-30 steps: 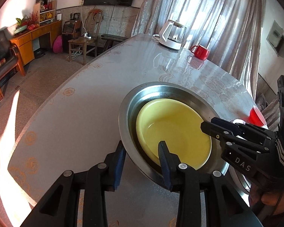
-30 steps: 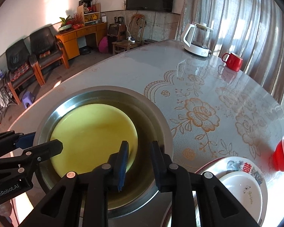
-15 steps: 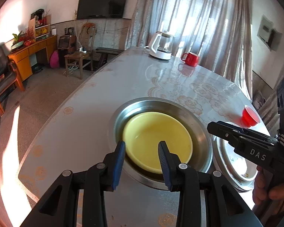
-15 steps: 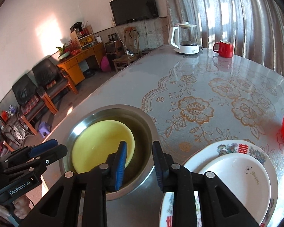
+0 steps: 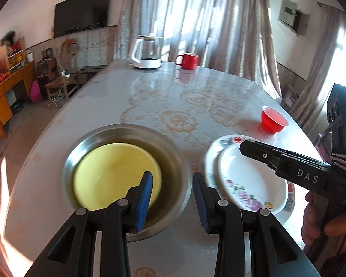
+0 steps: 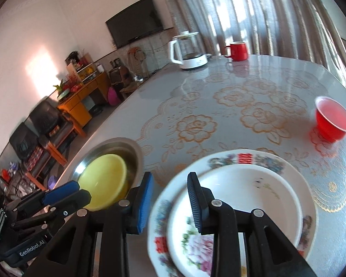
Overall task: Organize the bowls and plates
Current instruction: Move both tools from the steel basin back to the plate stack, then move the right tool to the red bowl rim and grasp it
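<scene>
Yellow bowl [image 5: 113,170] in steel basin [image 5: 170,161] under left hand-held gripper [image 5: 171,196], jaws apart, empty

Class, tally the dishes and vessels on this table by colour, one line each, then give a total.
Red: 2, the mug and small bowl
Yellow: 1, bowl
Silver: 1, basin
White: 3, kettle, inner plate, patterned plate
Total: 7
</scene>
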{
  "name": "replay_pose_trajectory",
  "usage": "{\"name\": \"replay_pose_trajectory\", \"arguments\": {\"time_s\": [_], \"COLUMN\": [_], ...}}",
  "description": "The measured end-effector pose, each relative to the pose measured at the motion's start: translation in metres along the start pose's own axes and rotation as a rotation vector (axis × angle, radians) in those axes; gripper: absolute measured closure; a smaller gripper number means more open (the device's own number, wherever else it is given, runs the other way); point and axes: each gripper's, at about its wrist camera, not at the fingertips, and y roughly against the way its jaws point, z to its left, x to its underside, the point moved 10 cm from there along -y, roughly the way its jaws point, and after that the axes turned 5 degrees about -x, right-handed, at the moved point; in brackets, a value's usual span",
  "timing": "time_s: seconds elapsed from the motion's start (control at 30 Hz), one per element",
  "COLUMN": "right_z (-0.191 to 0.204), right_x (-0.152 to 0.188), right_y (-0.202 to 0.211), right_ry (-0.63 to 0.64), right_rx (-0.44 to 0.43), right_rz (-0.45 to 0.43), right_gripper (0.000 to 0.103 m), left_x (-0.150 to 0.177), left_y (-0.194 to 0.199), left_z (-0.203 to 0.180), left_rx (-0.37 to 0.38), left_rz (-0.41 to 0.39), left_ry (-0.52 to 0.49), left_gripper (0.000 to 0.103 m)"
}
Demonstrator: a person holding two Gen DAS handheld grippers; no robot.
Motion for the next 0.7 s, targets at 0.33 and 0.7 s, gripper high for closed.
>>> {"name": "replay_pose_trajectory", "arguments": {"time_s": [0.33, 0.7], "right_z": [-0.077, -0.168], "right_x": [0.007, -0.031], "right_y": [0.054, 0.068], "right_ry": [-0.148, -0.302], "right_rx": [0.092, 0.216], "right_rz": [-0.075, -0.115], "right_gripper": [0.073, 0.073], "left_x": [-0.013, -0.094], "left_y": [-0.012, -0.057], "left_z": [-0.084, -0.122], "left_rx": [0.110, 0.199], "left_rz": [0.044, 0.070], "left_ry": [-0.108, -0.208], "left_gripper": [0.066, 0.063]}}
